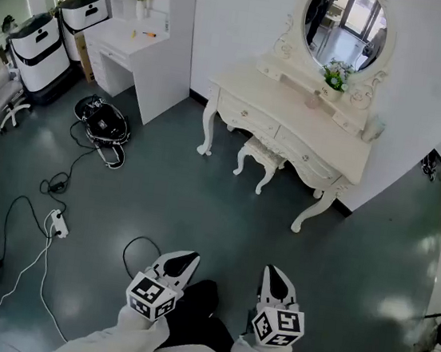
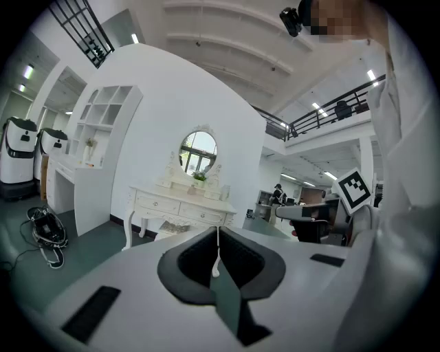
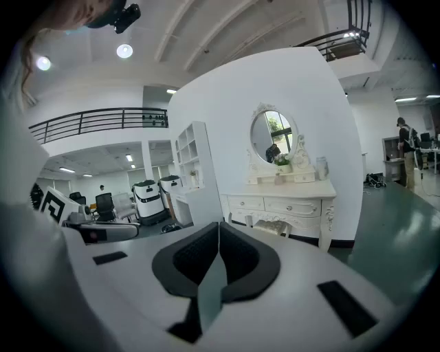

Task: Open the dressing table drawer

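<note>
Where floor [image 1: 200,209] meets wall [image 1: 241,21], the dressing table [image 1: 294,104] stands, drawers [image 1: 248,117] seemingly shut.

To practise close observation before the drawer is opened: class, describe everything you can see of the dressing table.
The dressing table is cream-white, seemingly painted wood, with carved curved legs. Two front drawers with small knobs are shut. An oval mirror in an ornate frame rises at the back, a flower pot before it. It stands against the white wall, a matching stool tucked under it.
</note>
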Motion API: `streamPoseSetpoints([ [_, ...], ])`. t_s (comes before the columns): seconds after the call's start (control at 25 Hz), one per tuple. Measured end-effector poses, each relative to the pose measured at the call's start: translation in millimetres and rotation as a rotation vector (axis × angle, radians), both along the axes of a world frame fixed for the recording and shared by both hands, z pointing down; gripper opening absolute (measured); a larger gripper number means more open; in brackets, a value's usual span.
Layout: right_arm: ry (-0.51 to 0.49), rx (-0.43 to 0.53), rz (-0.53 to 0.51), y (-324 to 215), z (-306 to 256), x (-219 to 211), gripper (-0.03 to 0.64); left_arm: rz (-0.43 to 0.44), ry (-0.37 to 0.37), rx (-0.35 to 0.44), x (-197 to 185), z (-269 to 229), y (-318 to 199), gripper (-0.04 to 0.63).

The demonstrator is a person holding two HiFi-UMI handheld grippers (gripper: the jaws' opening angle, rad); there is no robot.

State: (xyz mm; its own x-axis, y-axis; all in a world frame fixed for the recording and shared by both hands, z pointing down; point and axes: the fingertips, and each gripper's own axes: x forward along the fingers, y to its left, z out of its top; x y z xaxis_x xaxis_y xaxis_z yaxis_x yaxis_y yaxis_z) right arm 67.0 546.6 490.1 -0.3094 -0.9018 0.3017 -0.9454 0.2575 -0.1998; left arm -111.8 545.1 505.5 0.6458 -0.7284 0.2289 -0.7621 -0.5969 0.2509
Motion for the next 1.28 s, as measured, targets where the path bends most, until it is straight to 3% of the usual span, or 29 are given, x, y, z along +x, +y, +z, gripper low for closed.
streamPoseSetpoints([
  [0.8,-0.053,0.026,0.042,69,4,-8,0.037,-0.002,-0.018,0.015,-4,-4,54,0.023],
  [1.0,-0.072,0.013,0.023,63,10,-17,0.037,-0.003,-0.009,-0.003,-1,2,50,0.023],
  [1.28,-0.049,0.027,0.018,20,7,-2,0.037,0.004,0.029,-0.019,12,1,2,0.023],
])
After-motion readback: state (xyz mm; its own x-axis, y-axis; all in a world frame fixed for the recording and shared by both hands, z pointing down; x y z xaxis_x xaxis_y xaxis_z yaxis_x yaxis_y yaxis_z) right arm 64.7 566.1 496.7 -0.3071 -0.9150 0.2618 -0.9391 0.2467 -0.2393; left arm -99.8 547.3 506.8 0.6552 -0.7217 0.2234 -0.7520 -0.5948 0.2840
